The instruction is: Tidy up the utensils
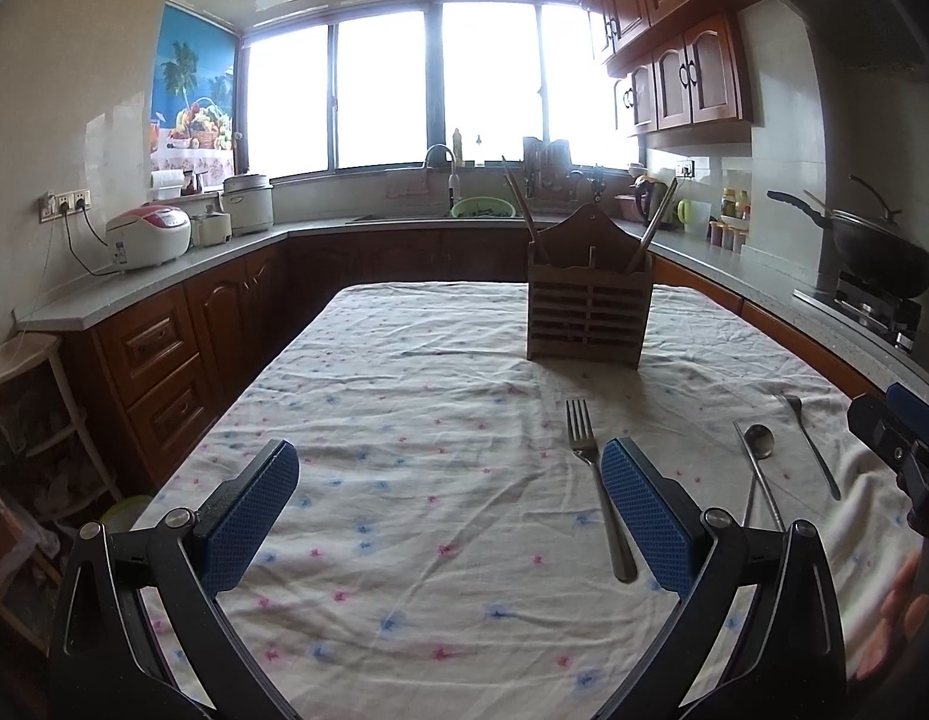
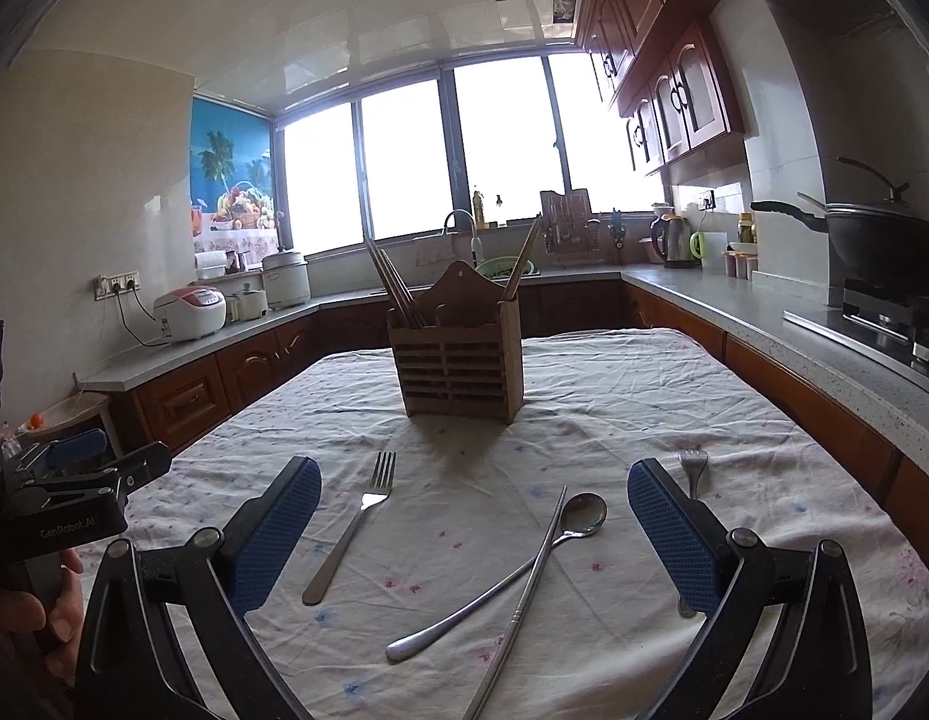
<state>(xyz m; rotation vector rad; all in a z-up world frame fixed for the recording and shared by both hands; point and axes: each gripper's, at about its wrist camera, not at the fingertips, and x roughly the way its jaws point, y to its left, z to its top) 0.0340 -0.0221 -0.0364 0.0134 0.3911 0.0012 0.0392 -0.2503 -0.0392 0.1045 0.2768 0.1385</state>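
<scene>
We hold both grippers spread wide and empty above the table (image 2: 644,372), which is covered by a wrinkled floral cloth. Between the right gripper (image 2: 473,531) fingers lie a spoon (image 2: 527,564) crossed by a metal chopstick (image 2: 533,588); a fork (image 2: 356,525) lies just left, and a second fork (image 2: 693,468) sits partly hidden behind the right finger. The left gripper (image 1: 449,513) hovers over bare cloth beside that first fork. The wooden utensil holder (image 2: 458,354), with chopsticks inside, stands farther back, well apart.
</scene>
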